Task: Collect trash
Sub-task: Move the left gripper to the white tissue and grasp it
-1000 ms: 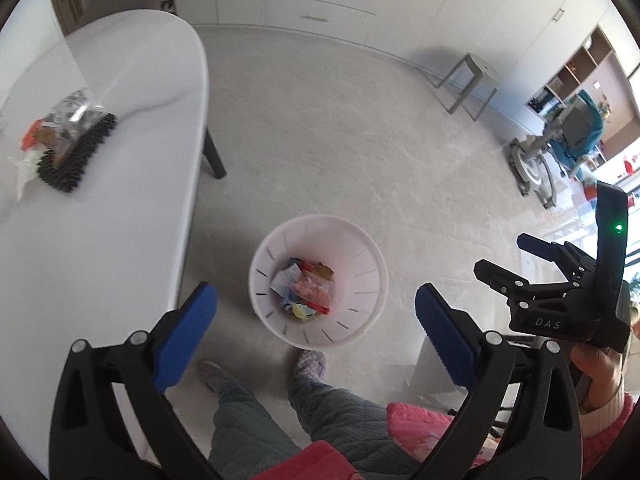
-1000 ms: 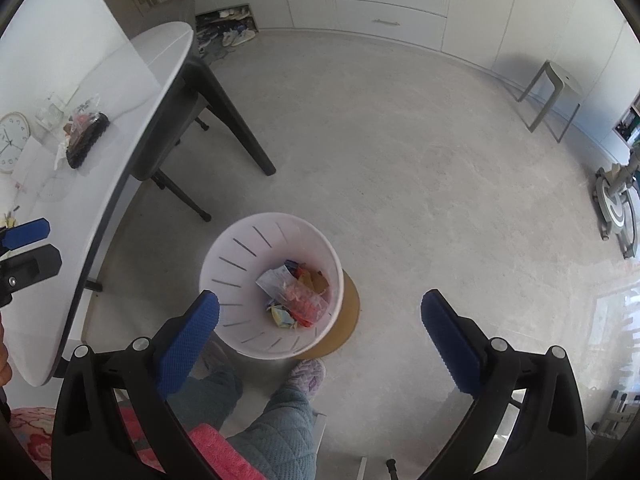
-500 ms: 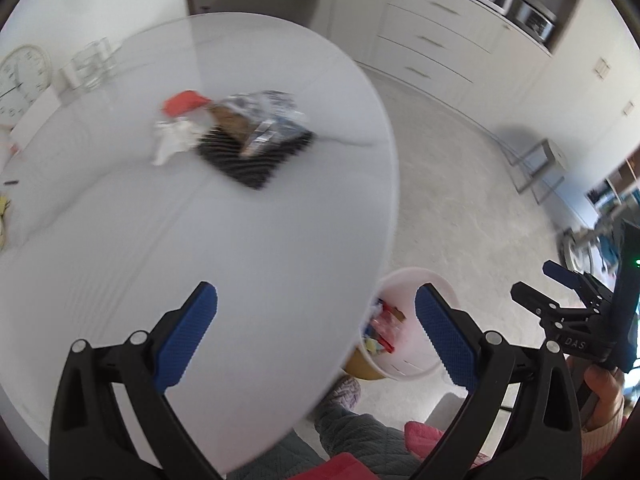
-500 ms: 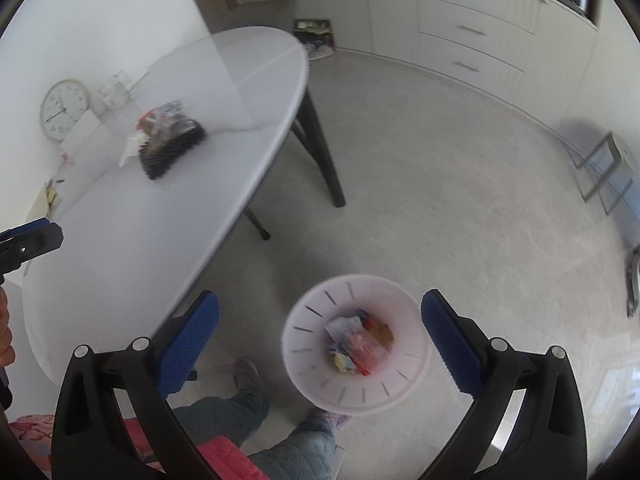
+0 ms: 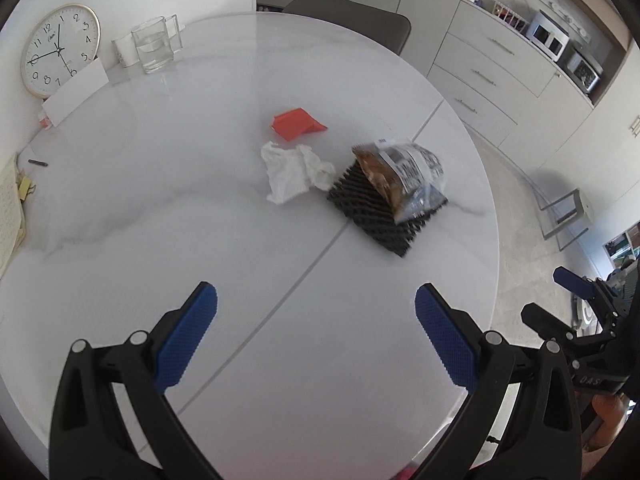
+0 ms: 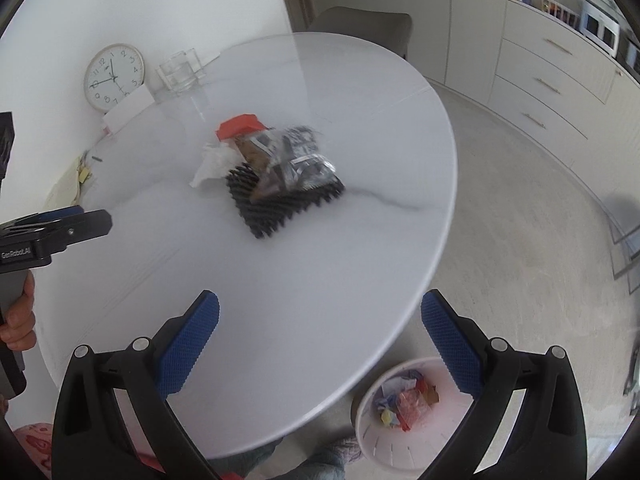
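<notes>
On the white round table [image 5: 200, 240] lie a red wrapper [image 5: 296, 123], a crumpled white tissue [image 5: 294, 174], and a clear snack bag [image 5: 404, 176] resting on a black ridged foam piece [image 5: 376, 216]. The same pile shows in the right wrist view: red wrapper [image 6: 240, 125], tissue [image 6: 210, 166], snack bag [image 6: 286, 160], foam piece [image 6: 280, 204]. My left gripper [image 5: 316, 340] is open and empty above the near table. My right gripper [image 6: 320, 344] is open and empty over the table's edge. A white bin [image 6: 384, 440] holding trash stands on the floor below.
A wall clock [image 5: 60, 50], a glass jug [image 5: 154, 46] and a white card [image 5: 76, 94] stand at the table's far left. Papers [image 5: 10, 216] lie at the left edge. A grey chair [image 5: 352, 20] stands behind the table. Cabinets [image 6: 560, 92] line the right wall.
Both grippers have swung up from the bin on the floor to face the table. The trash pile is now in front of both. Both grippers stay open.
</notes>
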Tool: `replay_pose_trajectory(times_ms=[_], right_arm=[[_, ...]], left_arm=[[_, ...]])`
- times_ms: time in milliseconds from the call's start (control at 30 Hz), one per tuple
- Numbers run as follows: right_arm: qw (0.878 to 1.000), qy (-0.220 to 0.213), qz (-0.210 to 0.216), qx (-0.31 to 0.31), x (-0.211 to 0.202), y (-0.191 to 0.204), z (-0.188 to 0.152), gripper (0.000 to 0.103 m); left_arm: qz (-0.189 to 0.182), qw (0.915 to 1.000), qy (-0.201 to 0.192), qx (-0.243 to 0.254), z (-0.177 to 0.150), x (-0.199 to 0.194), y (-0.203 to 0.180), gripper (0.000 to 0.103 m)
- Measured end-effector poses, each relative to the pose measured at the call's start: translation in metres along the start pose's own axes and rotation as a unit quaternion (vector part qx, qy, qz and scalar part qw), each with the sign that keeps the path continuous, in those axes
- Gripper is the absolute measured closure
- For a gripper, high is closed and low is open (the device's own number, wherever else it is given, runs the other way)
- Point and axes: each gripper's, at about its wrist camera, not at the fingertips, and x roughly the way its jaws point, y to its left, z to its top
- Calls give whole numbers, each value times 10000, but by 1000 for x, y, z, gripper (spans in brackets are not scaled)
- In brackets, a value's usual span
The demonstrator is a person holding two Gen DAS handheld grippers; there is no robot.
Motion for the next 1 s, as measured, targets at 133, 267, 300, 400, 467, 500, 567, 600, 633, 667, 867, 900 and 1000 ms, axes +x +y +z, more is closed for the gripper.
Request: replay_pose_trajectory(times_ms=[133,267,300,400,467,500,567,600,633,667,867,900,1000], right_arm=[[10000,-10,23,-49,14,13,23,3],[9999,-9,27,-104,27,18,43,3],[9999,-10,29,-106,29,19,45,3],[9999,4,56,-93,35,19,52,3],[10000,36,44,-79,40,19,55,3],[9999,64,32,-83,42,19,56,3],[9999,130,-5,-101,47,18,59,3],[9998,161,-20,-113,49,18,60,3],[9997,193,-36,-127,51,17,60,3],[9997,213,-39,-133,54,16,61,3],[9994,329,-4,-117,68,12,68,3],[9993,343,3,-121,70,12,69,3],[9991,379,34,-173,77,15,75,3]], left_arm=[[-110,9999,-12,2,24,19,9,8],[-174,9998,25,-49,46,43,16,8],[-167,9998,46,-62,51,50,17,8],[-157,9997,129,-166,68,75,22,8],[-206,9993,145,-258,80,91,23,8],[-218,9992,154,-299,84,98,23,8],[-207,9988,199,-385,94,115,24,8],[-183,9987,239,-419,97,123,24,8],[-161,9984,282,-456,101,130,24,8],[-109,9981,345,-504,104,140,25,9],[15,9946,698,-773,112,173,29,24],[3,9933,801,-836,112,178,30,25],[-17,9917,853,-958,112,184,32,41]])
